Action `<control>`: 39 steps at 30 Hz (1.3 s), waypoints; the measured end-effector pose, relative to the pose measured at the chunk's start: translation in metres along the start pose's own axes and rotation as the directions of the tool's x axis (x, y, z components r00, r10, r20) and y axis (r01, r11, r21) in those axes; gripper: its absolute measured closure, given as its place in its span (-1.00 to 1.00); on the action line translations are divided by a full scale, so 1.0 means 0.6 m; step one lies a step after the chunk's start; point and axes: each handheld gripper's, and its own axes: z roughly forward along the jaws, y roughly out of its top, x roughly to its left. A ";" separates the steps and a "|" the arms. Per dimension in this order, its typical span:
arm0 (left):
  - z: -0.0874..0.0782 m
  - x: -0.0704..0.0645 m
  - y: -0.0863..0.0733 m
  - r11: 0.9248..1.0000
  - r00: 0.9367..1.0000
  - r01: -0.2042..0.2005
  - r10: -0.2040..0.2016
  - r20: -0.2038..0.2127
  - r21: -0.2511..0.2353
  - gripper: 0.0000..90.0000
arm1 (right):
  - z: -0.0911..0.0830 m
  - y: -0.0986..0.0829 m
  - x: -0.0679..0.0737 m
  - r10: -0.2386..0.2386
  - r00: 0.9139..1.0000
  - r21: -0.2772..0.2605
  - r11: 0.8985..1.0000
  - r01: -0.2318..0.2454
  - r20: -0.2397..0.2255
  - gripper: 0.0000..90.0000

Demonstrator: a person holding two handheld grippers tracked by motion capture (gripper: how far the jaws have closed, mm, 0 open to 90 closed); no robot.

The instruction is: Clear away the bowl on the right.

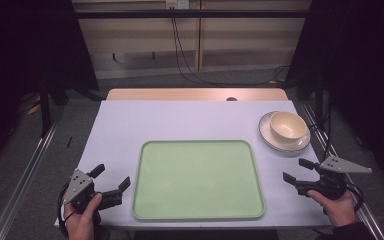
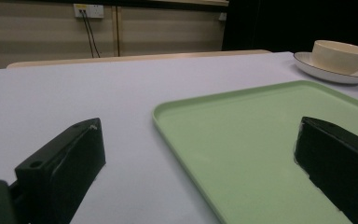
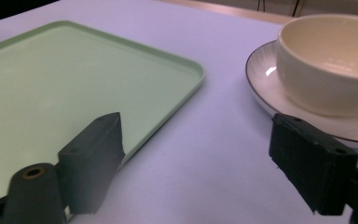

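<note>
A pale green tray (image 1: 198, 179) lies empty in the middle of the white table. A cream bowl (image 1: 288, 126) sits on a white plate (image 1: 269, 135) with a dark rim at the back right. My left gripper (image 1: 112, 177) is open near the front left corner, just left of the tray (image 2: 242, 140), with nothing between its jaws. My right gripper (image 1: 297, 170) is open at the front right, between the tray (image 3: 51, 84) and the plate (image 3: 270, 79), a little short of the bowl (image 3: 331, 60). Both are held by hands at the table's front edge.
The table (image 1: 145, 120) ends in a wooden strip at the far edge. Metal rails run along both sides of it. Cables hang from a wall socket (image 2: 88, 10) behind. Bare table surface lies left of and behind the tray.
</note>
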 end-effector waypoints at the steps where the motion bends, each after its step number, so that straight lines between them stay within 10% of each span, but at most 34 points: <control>1: 0.000 0.000 0.000 1.000 1.000 -0.003 0.003 -0.003 0.001 -0.96 | 0.003 -0.001 -0.001 0.005 1.000 0.013 1.000 -0.005 -0.010 -0.66; 22: -0.002 0.000 0.000 1.000 1.000 -0.009 0.009 -0.008 0.000 -0.96 | 0.021 0.012 -0.012 0.028 0.997 0.075 0.997 -0.023 -0.067 -0.50; 39: -0.002 -0.001 0.000 1.000 1.000 -0.012 0.012 -0.007 -0.001 -0.96 | 0.032 0.052 -0.053 0.059 0.998 0.094 0.994 -0.058 -0.009 -0.33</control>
